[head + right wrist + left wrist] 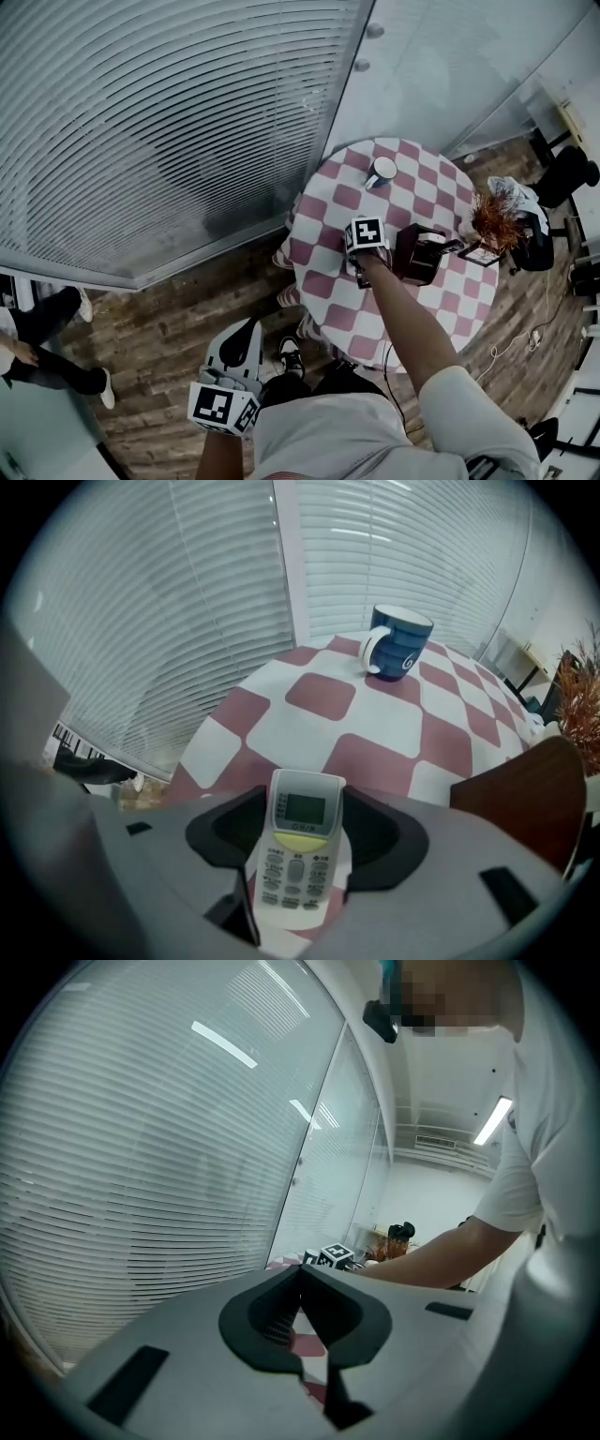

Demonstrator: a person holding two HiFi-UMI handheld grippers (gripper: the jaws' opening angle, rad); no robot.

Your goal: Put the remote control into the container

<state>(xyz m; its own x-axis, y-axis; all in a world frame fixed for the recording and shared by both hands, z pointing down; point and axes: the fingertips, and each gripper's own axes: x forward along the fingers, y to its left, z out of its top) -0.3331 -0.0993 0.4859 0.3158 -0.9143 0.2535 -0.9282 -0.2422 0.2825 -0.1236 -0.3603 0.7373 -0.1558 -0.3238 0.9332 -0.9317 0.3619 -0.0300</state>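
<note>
**With the remote control clasped, the container stands just beside it**

Where the head view looks down on the round checked desk, the right gripper reaches over its middle, with the dark container just beside it on the right. A blue mug sits near the far edge. The left gripper hangs off the desk, above the wooden floor.

In the left gripper view, the fingers meet at their tips, with nothing between them.

In the right gripper view, the remote control fills the gap between the fingers, both pads against its sides and its screen end pointing towards the mug. Whether it rests on the desk cannot be told. The container's brown wall rises at the right.
</note>
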